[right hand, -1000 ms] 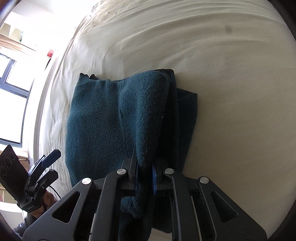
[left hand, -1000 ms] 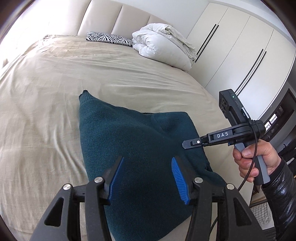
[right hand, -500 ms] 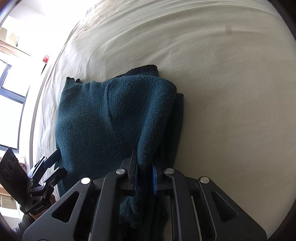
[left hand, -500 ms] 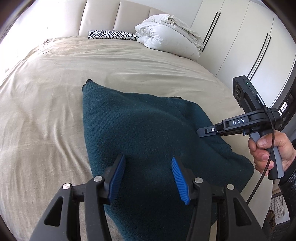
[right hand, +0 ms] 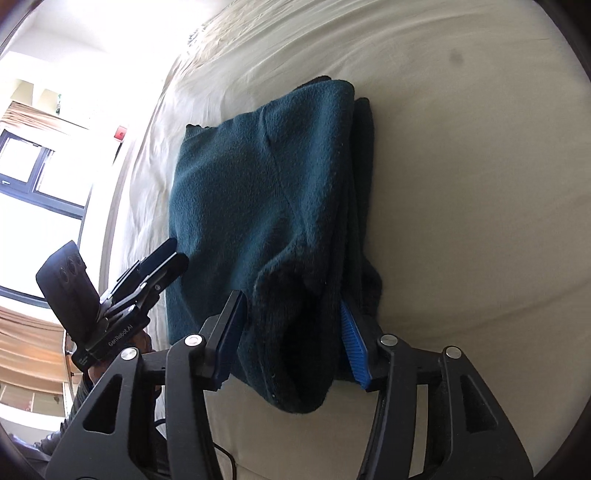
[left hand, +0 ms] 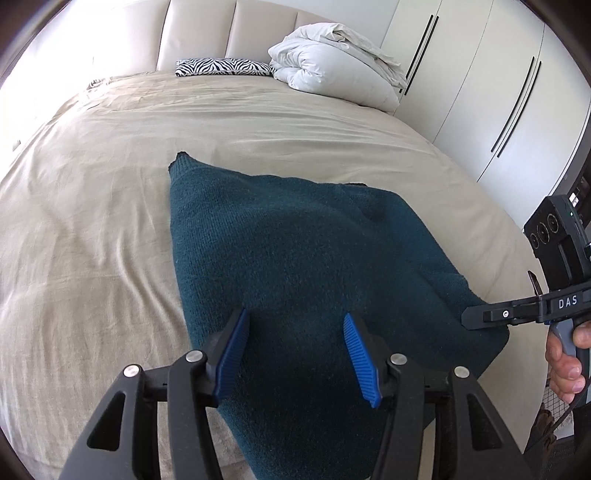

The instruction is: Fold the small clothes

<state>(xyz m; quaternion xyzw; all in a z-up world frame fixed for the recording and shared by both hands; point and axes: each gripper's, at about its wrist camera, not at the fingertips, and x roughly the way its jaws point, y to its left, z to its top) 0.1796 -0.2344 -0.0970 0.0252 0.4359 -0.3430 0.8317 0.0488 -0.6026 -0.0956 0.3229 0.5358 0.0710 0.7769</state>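
Where clamped before, right hand-held gripper [right hand: 291, 332] agape.

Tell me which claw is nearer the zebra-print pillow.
Left. The left claw points up the bed toward the zebra-print pillow, far off. The right claw sits off the bed's side, slightly farther.

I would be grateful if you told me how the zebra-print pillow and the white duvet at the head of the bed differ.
The zebra-print pillow is striped black and white; the white duvet is plain. The pillow lies flat and low; the duvet is bundled into a taller, rumpled heap. Both rest on the bed against the headboard, touching each other.
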